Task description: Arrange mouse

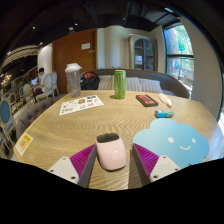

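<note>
A pale pink mouse [110, 152] with a dark top end lies on the wooden table [100, 125], between my two fingers. My gripper [114, 149] is open around it. The left pad [80, 158] is close against the mouse's side, and a strip of wood shows between the mouse and the right pad [148, 156]. A light blue, cloud-shaped mouse mat [176, 142] with a smiling face lies just to the right of the right finger.
Beyond the fingers stand a green can [120, 83] and a clear jug [72, 78]. A printed sheet [80, 104], a black flat object [147, 100] and a small blue item [163, 114] also lie there. A yellow sticker [24, 143] lies near the left table edge.
</note>
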